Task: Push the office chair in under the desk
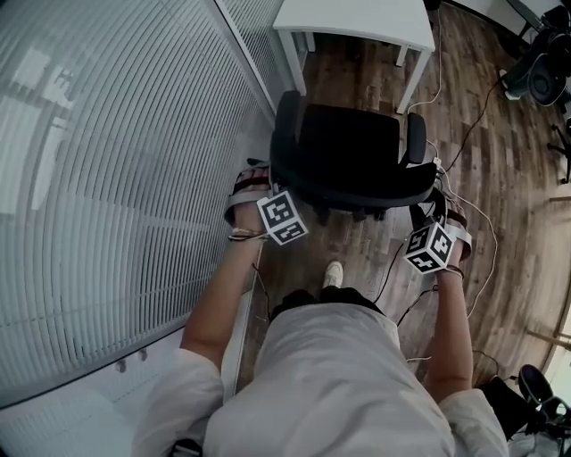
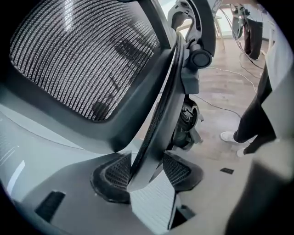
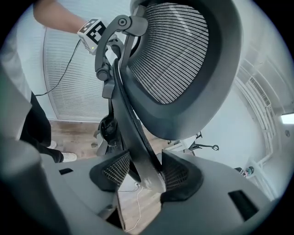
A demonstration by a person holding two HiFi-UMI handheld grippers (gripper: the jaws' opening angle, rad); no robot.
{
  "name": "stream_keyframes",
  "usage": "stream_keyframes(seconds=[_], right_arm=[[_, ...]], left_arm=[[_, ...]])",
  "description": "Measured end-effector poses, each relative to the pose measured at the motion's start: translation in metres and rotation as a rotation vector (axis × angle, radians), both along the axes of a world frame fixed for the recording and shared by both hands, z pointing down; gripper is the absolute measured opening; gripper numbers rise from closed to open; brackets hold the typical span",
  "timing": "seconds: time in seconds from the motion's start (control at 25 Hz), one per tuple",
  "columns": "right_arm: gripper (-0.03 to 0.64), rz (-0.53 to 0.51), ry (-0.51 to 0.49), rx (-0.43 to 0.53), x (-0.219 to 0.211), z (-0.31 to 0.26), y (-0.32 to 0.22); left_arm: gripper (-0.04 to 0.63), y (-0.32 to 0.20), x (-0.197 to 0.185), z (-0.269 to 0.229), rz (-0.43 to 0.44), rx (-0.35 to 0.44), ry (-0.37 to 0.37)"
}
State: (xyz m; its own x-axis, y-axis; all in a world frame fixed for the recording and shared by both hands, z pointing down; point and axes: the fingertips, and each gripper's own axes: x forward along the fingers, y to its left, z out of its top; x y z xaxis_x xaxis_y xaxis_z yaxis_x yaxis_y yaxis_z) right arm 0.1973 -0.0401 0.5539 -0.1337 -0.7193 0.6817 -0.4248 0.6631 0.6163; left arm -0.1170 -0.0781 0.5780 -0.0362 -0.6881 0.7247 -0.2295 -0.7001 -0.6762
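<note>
The head view looks steeply down from above on the office chair (image 1: pixel 348 152), with the desk (image 1: pixel 357 18) at the frame's top, while both gripper views sit very close against the chair's backrest, facing it from opposite edges and sharing its mesh back (image 2: pixel 82 59) (image 3: pixel 170 50).

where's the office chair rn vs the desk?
Head view, upper centre: the black mesh-backed office chair stands just in front of the white desk, seat not yet under it, with the ribbed wall on its left.

Office chair (image 1: pixel 348 152): one, centre. Desk (image 1: pixel 357 18): one, white, far side. Grippers: two, namely left gripper (image 2: pixel 144 172) and right gripper (image 3: pixel 144 176). Marker cubes (image 1: pixel 284 217): two, one per gripper. Floor cables (image 1: pixel 473 116): several, right.
</note>
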Motion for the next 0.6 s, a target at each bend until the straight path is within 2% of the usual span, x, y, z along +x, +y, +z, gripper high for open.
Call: stream_keyframes(seconds=[0.6], right_arm=[[0.235,0.017,0.008,0.005,0.01,0.002,-0.06]], left_arm=[[0.222,-0.055,0.01,0.001,0.008,0.021,-0.01]])
